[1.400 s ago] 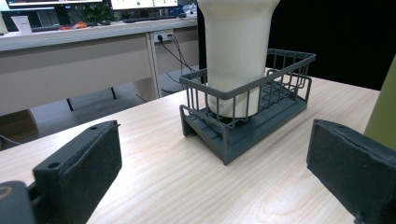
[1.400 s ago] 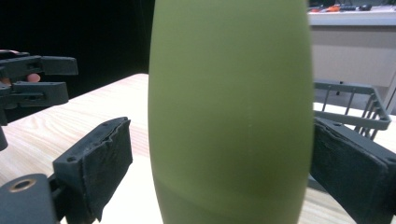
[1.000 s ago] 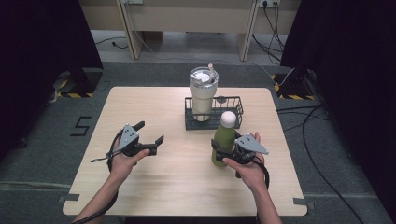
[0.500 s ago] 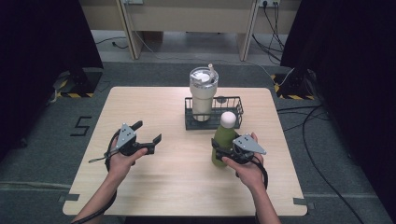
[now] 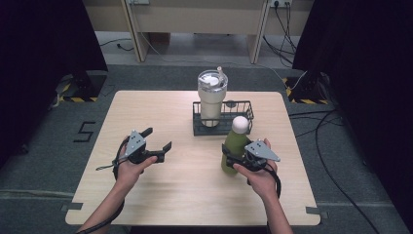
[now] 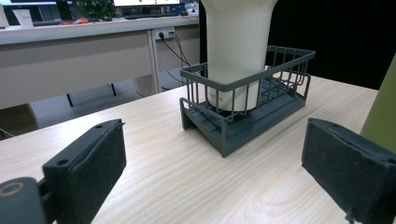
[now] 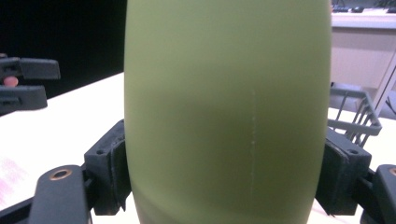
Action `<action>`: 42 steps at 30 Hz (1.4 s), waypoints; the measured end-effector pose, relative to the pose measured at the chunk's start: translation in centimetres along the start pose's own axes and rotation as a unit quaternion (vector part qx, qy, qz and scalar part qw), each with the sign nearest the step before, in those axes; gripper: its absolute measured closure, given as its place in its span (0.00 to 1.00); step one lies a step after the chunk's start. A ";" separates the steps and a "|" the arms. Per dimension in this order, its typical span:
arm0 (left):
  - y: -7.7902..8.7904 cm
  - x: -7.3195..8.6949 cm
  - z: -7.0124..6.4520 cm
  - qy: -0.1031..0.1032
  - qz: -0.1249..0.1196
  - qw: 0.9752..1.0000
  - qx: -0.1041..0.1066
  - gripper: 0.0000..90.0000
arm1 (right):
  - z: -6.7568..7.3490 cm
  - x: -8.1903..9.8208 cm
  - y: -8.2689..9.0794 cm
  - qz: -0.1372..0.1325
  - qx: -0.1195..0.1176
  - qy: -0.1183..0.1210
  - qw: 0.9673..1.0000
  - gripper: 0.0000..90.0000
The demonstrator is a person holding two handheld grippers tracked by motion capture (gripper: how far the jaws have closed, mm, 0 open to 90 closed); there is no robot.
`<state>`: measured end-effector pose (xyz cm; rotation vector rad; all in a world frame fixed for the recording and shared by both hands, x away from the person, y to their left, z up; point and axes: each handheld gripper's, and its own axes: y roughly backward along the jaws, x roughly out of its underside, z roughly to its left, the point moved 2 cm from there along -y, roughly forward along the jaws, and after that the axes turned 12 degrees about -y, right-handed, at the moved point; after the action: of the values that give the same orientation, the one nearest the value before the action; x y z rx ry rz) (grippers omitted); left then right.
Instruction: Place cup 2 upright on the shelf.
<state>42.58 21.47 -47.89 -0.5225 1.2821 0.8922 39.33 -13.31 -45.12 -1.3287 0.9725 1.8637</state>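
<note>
While the green bottle [image 5: 234, 146] stands upright on the tabletop [image 5: 160, 195], just in front of the wire basket [image 5: 246, 113], the right tool [image 5: 233, 158] has just closed on its lower body. Left tool [image 5: 158, 146] stands open, empty. Risk: the smooth, rounded wall, apparently gripped low, may tip or slip on lifting.

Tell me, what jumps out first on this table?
The green bottle with its white cap stands on the table's right half, just in front of the dark wire basket, with the right tongs clamped on its sides. Behind it, a tall cream tumbler stands in the basket's left end. The left tongs gape open over bare wood on the left.
</note>
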 end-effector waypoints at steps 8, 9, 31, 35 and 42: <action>0.3 0.0 0.7 0.009 -0.003 1.000 -0.011 0.07 | -0.3 -1.5 0.4 -0.016 0.010 -0.002 1.000 0.24; 0.3 0.0 0.7 0.011 -0.001 1.000 -0.013 0.07 | -0.4 -1.6 0.5 -0.015 0.012 -0.005 1.000 0.24; 0.7 -0.2 0.7 0.009 -0.006 1.000 -0.015 0.09 | -1.4 -4.4 0.1 -0.030 0.034 -0.008 0.999 0.24; 0.6 -0.1 0.6 0.008 -0.003 1.000 -0.016 0.09 | -1.8 -4.8 0.0 -0.032 0.041 -0.013 0.999 0.24; 0.8 0.2 0.6 0.012 0.001 1.000 -0.018 0.09 | -2.5 -5.7 -0.1 -0.037 0.052 -0.019 0.998 0.24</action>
<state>42.36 22.45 -47.81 -0.5615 1.2902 0.9133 42.26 -15.87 -40.19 -1.2465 0.9754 1.7528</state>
